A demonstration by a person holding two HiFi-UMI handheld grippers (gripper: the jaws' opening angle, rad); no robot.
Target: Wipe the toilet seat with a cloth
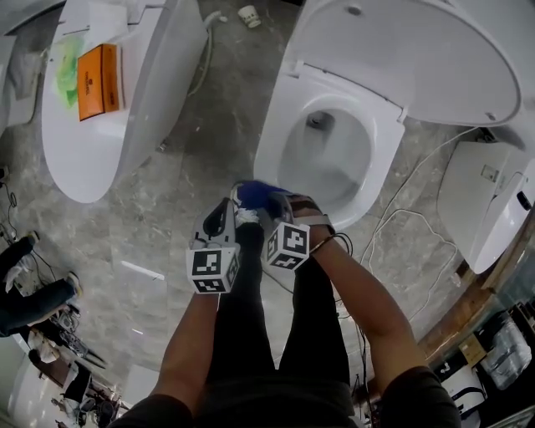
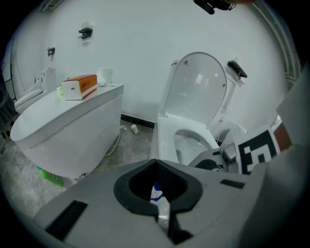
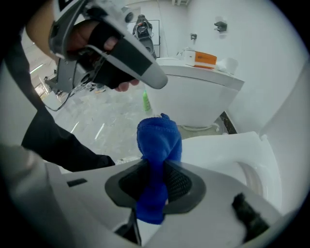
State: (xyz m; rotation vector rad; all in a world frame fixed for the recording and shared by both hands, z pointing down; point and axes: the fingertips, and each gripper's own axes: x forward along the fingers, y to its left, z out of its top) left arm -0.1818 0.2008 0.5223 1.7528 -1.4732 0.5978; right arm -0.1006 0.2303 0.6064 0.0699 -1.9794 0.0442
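Blue cloth (image 3: 159, 145) is sitting bunched between the pinching jaws of the right gripper (image 3: 154, 184), hovering at the near-left edge of the toilet seat (image 1: 383, 171) ready for wiping, while the left gripper (image 2: 158, 190), jaws pressed together, is waiting just beside it.

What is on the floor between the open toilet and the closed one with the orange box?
Bare grey floor, apart from a small white object by the wall and a white hose, in the head view.
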